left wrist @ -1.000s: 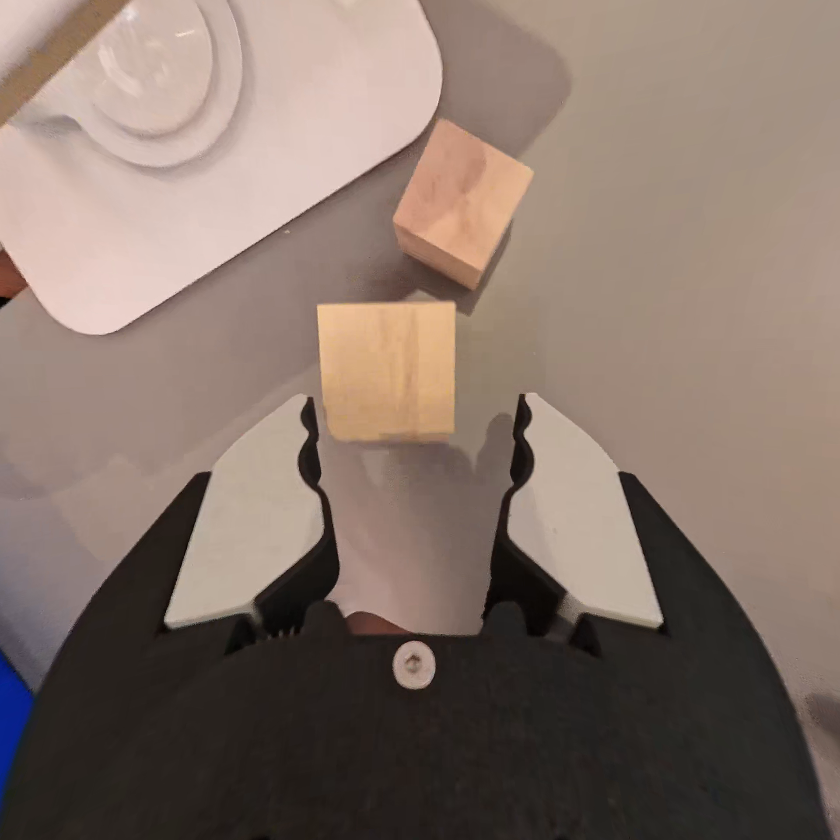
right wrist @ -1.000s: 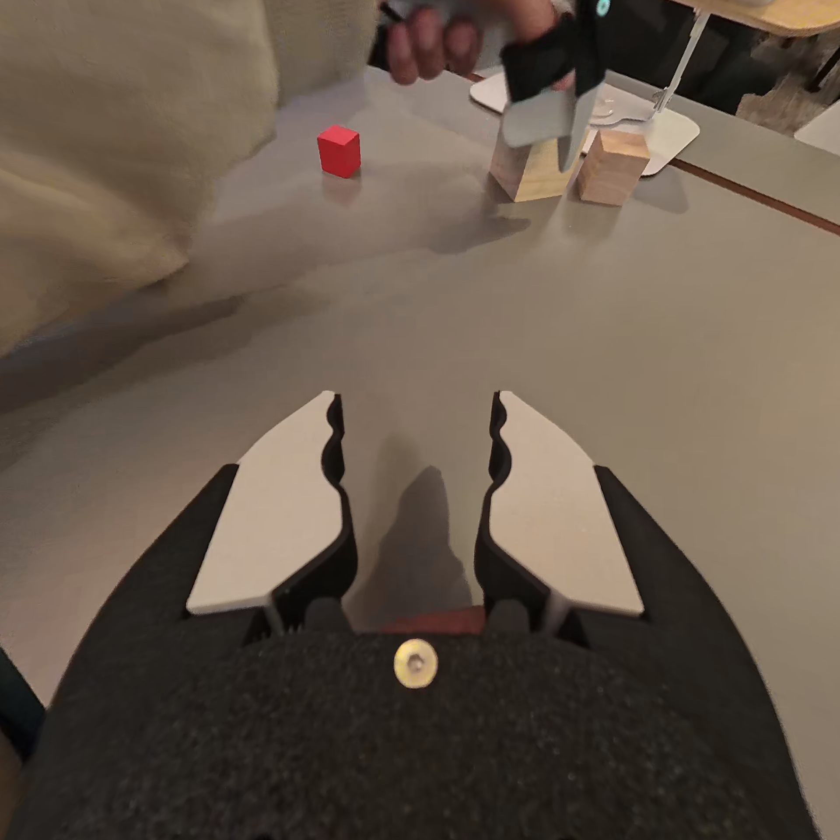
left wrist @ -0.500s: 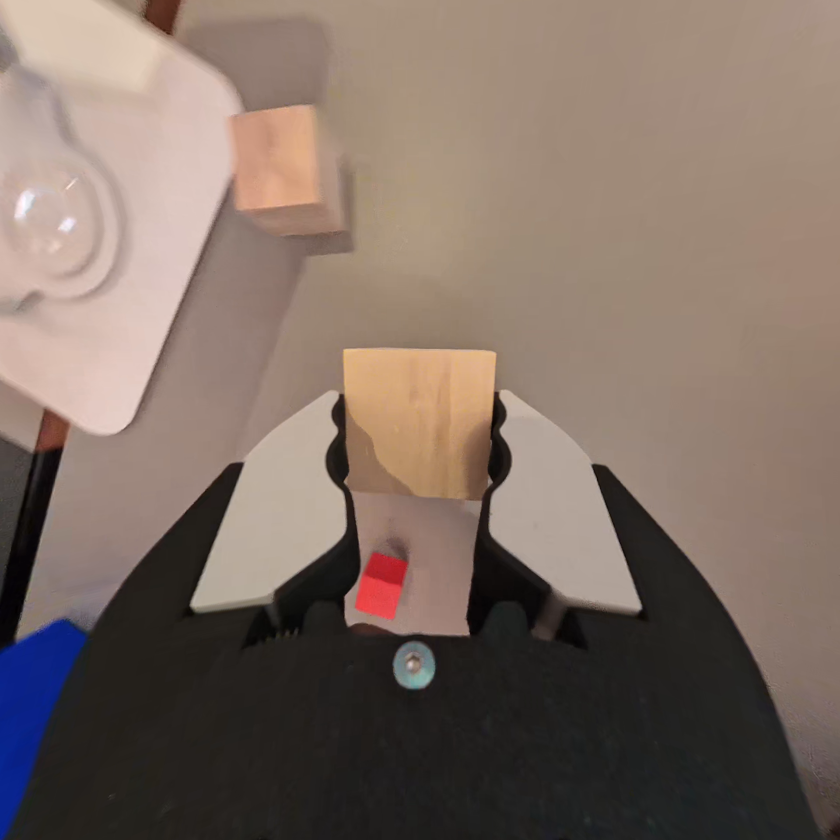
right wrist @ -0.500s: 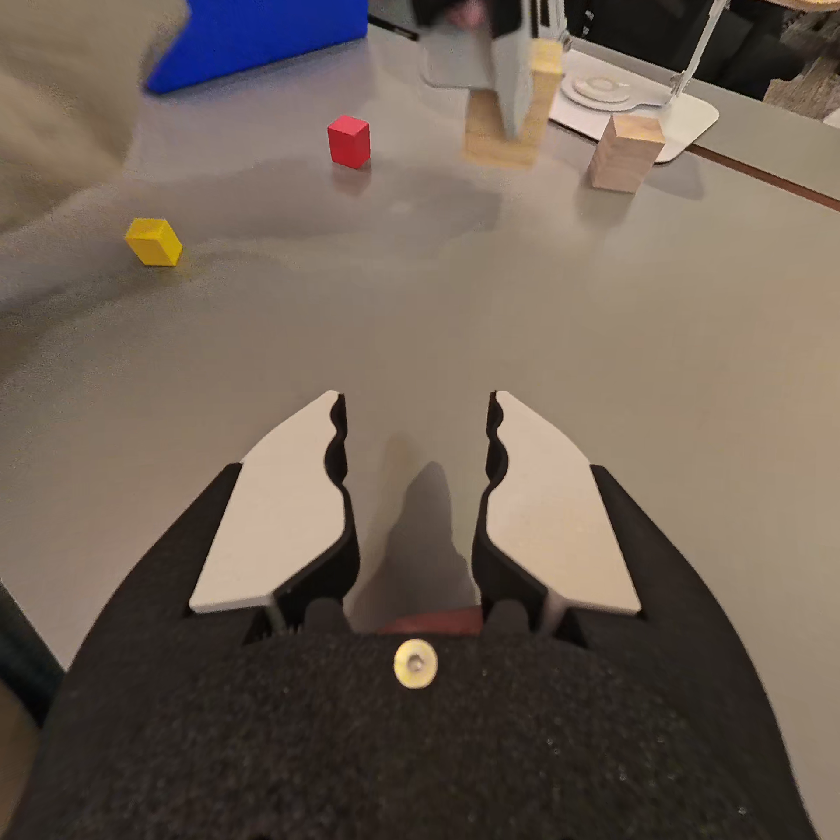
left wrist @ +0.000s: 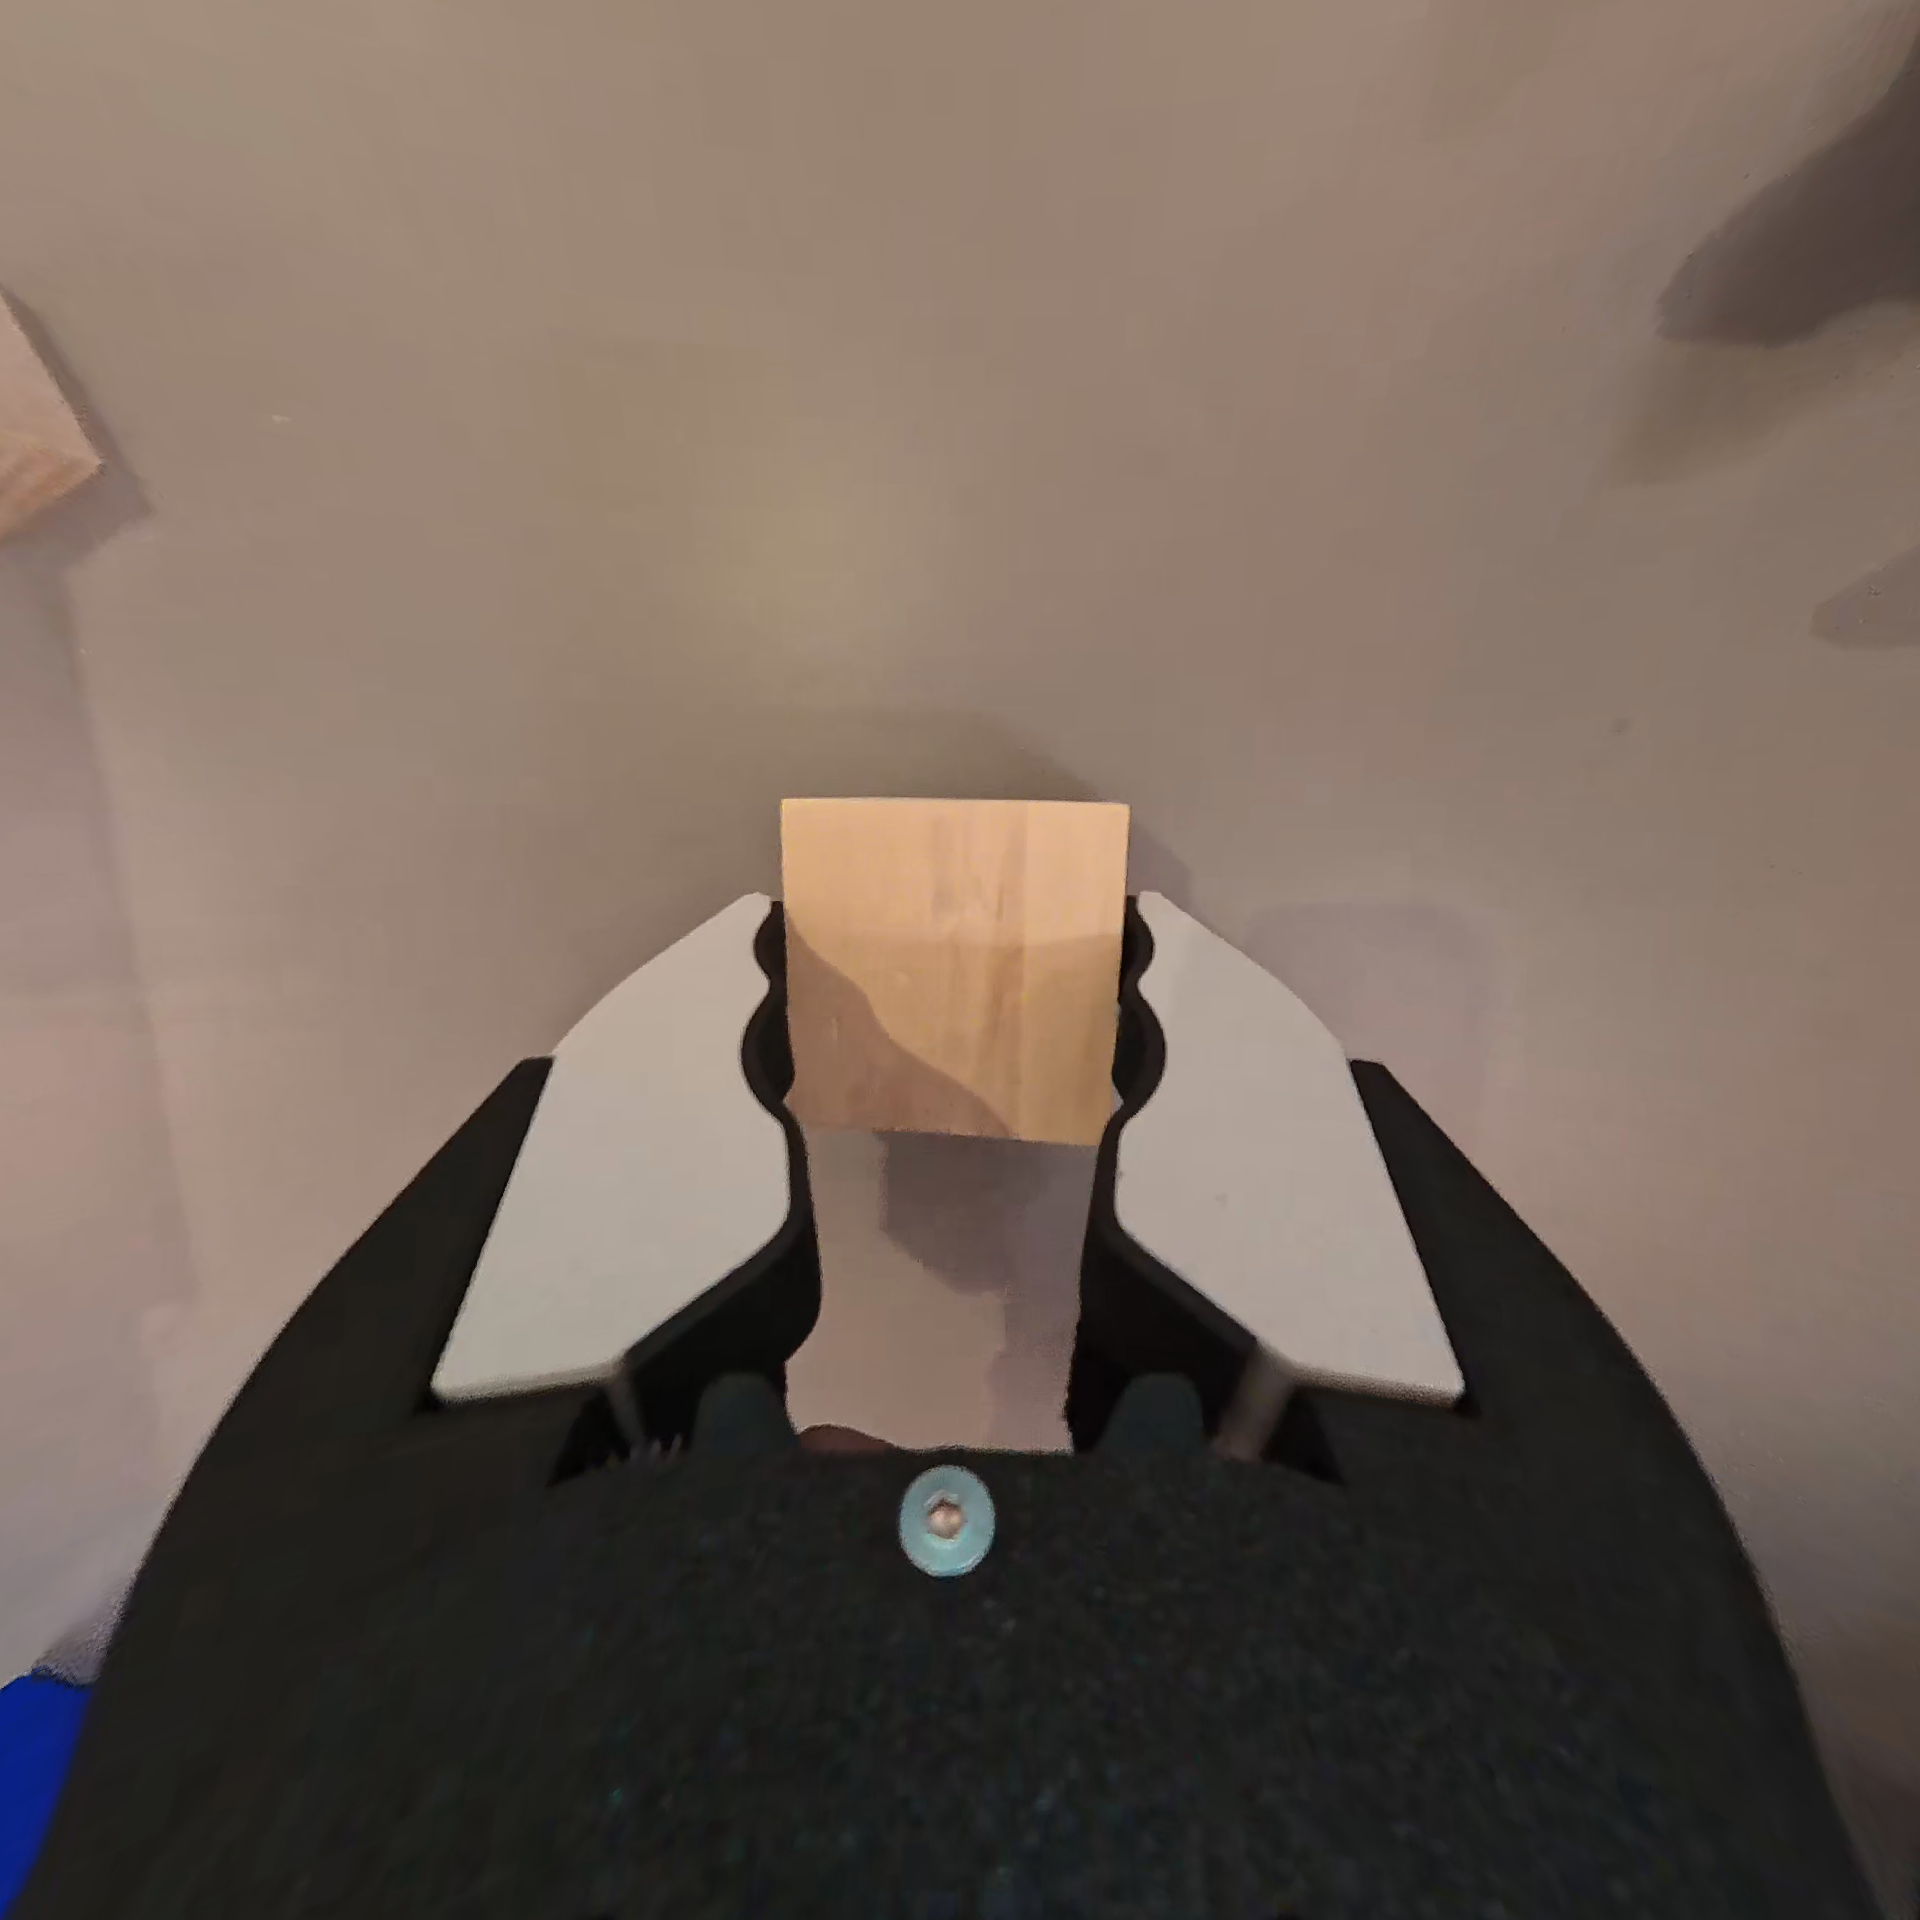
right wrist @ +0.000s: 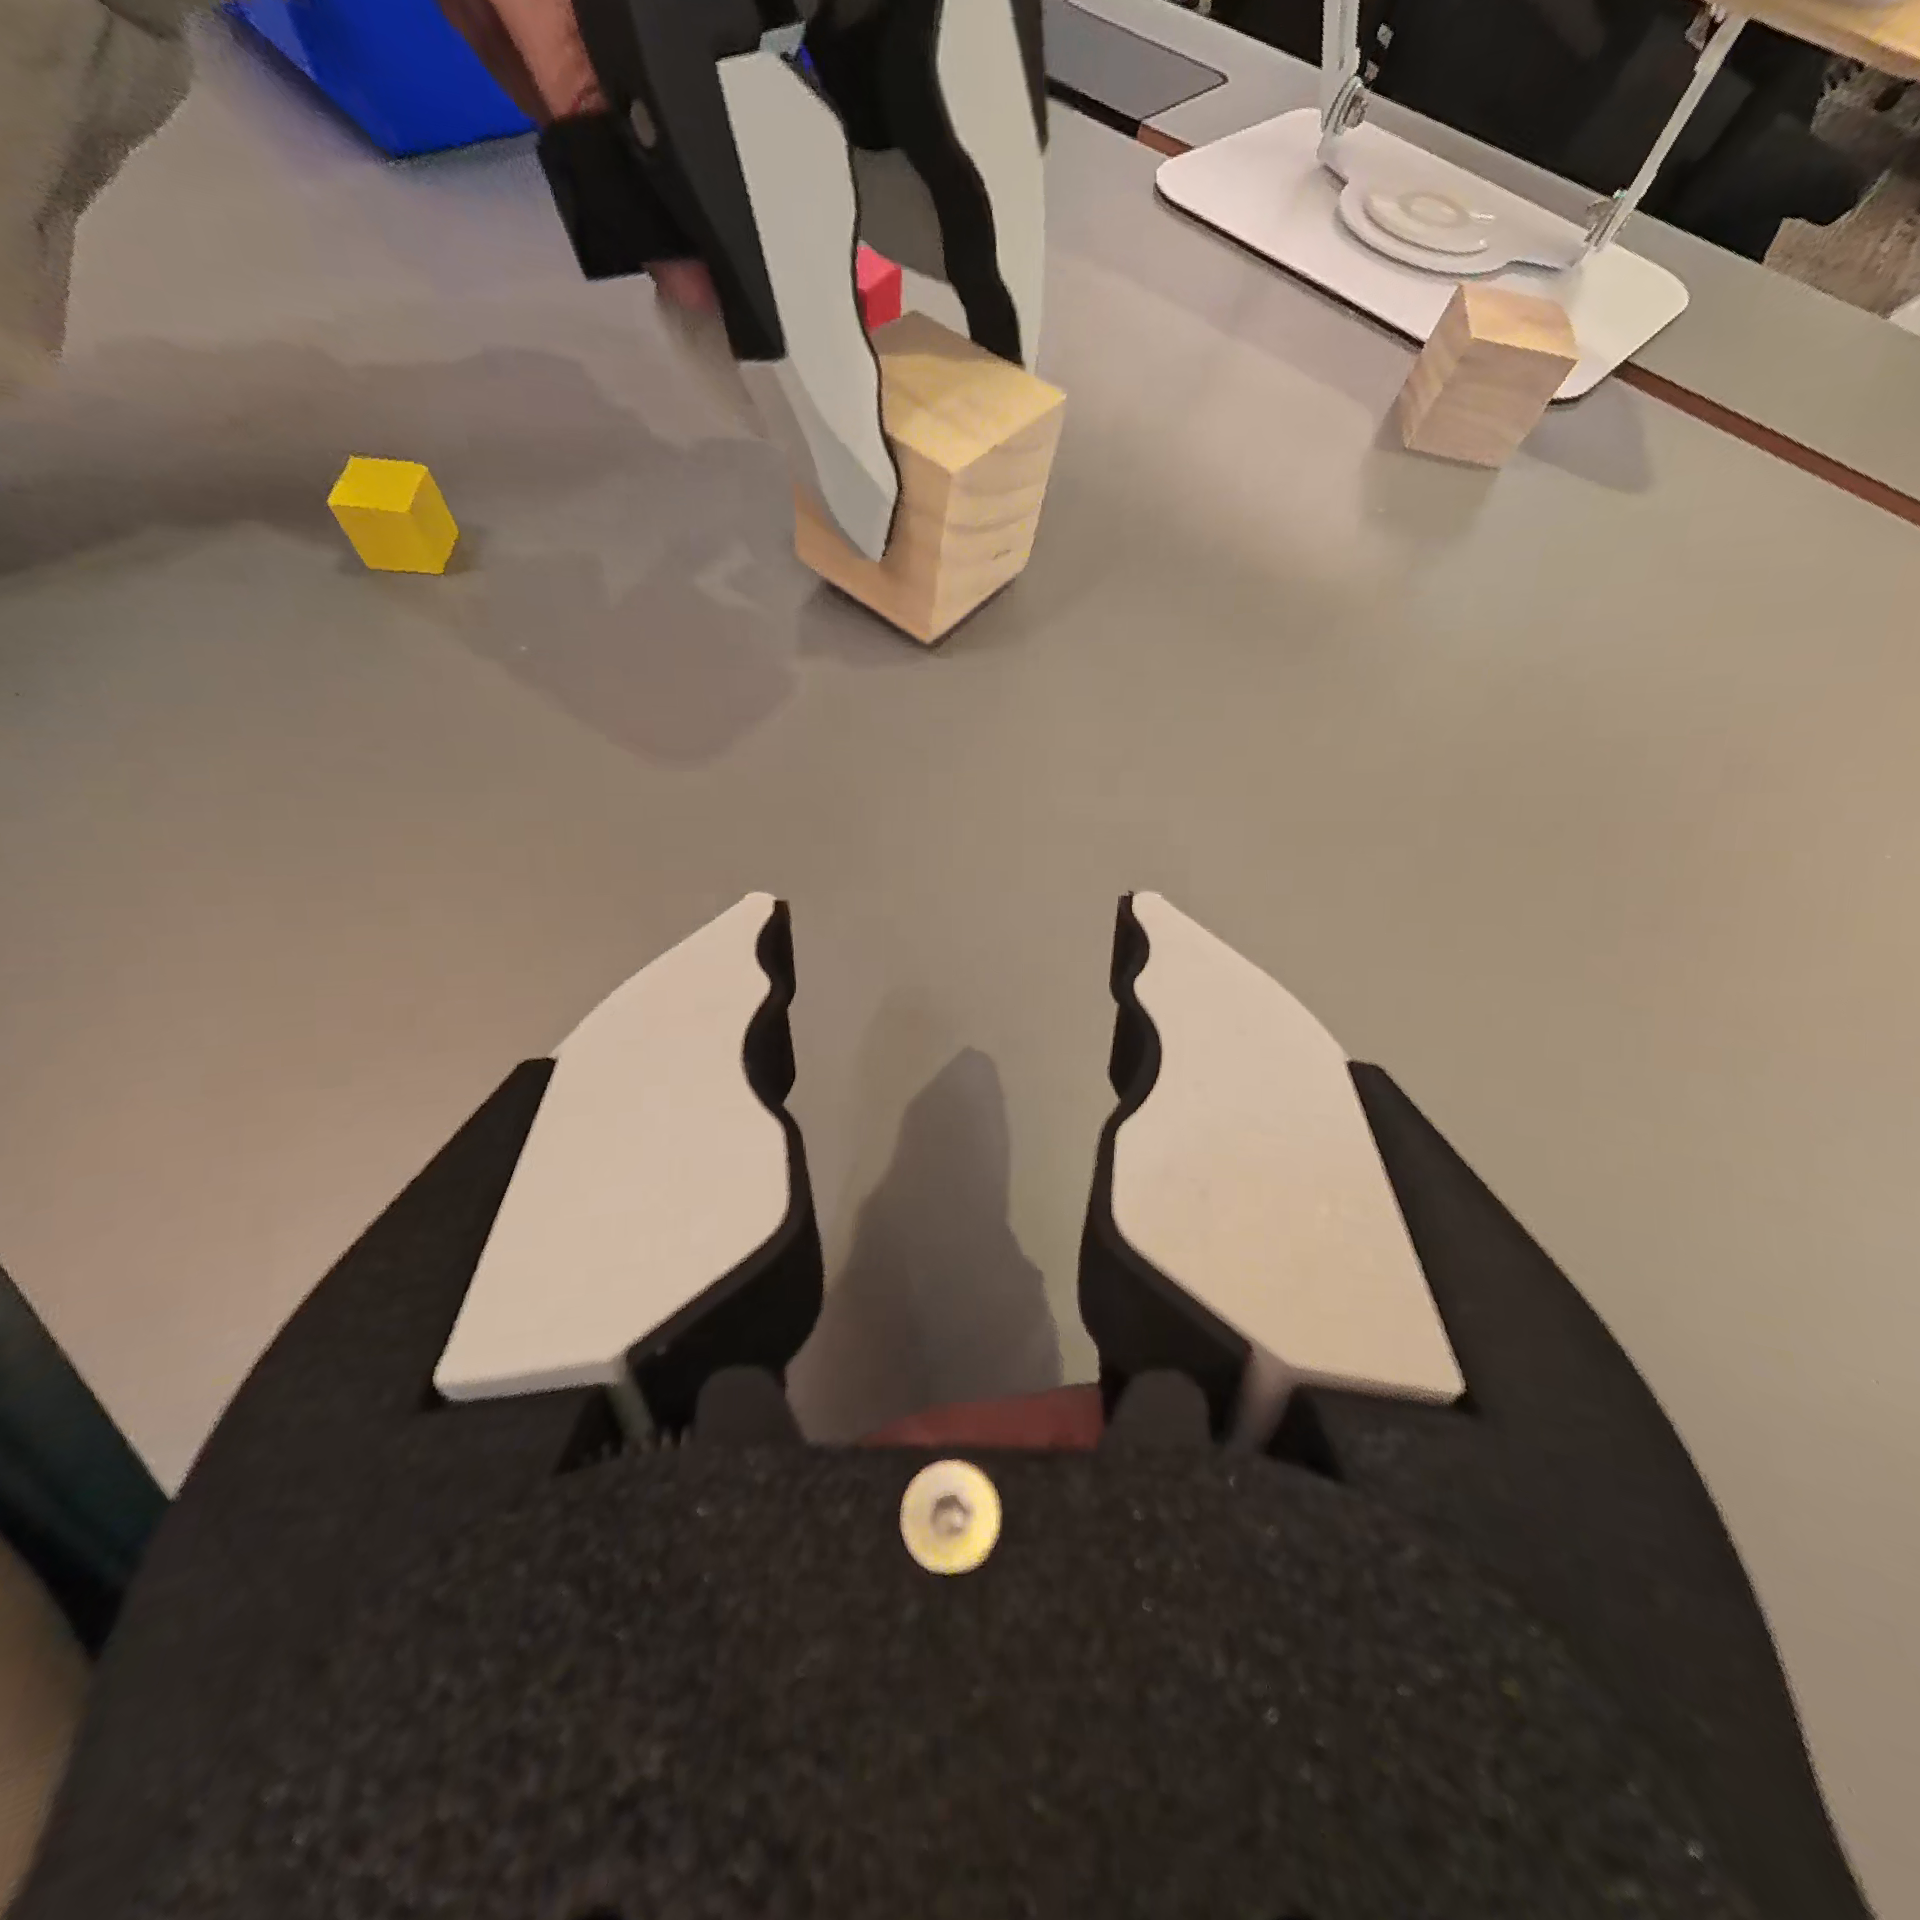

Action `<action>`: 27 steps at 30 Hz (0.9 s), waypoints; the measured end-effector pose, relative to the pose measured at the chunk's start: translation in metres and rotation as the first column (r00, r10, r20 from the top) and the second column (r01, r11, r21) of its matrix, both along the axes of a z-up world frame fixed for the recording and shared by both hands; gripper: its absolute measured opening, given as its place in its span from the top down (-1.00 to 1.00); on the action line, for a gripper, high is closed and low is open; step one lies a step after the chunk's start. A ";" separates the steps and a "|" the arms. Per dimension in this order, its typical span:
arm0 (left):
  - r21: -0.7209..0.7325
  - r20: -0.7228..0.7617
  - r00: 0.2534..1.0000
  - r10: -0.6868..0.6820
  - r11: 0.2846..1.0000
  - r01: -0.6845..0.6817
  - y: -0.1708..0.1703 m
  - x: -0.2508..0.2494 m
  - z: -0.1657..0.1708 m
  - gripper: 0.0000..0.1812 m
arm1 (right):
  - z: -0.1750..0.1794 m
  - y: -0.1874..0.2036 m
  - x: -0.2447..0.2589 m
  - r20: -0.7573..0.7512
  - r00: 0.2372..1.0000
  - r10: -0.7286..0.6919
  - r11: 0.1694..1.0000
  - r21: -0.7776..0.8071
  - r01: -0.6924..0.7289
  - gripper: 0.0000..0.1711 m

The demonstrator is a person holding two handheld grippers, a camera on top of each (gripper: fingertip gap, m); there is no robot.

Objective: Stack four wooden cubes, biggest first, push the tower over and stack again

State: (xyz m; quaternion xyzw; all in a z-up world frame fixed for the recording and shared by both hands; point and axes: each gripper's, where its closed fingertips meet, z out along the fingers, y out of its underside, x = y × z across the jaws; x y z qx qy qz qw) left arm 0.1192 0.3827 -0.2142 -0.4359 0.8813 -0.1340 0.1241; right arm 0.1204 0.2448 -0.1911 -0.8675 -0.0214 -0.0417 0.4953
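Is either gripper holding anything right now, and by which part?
The left gripper clamps the large wooden cube by two opposite side faces; the right gripper is empty.

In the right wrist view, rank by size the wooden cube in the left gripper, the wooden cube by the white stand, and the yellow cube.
1. Held wooden cube
2. Wooden cube by the white stand: looks smaller, but it sits farther off, so unsure
3. Yellow cube: clearly smallest

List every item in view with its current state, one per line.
Left gripper: jaws shut on the big wooden cube.
Big wooden cube: held, at or just above the table.
Right gripper: jaws open, empty.
Second wooden cube: upright, by the white stand.
Yellow cube: loose on the table.
Red cube: partly hidden behind the left gripper.
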 end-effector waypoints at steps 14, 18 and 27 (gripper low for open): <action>-0.165 0.437 0.843 0.315 0.949 -0.269 -0.022 -0.042 0.070 -0.06 | -0.013 -0.001 0.005 0.000 1.000 -0.025 0.998 -0.050 0.025 0.31; -0.397 0.544 0.533 0.647 0.759 -0.516 -0.015 -0.097 0.073 -0.04 | -0.013 -0.002 0.006 0.010 0.999 -0.032 0.998 -0.053 0.032 0.31; -0.604 0.581 0.101 0.807 0.511 -0.612 0.001 -0.181 0.062 0.10 | 0.013 0.053 0.050 0.039 0.999 -0.021 0.999 -0.049 0.023 0.30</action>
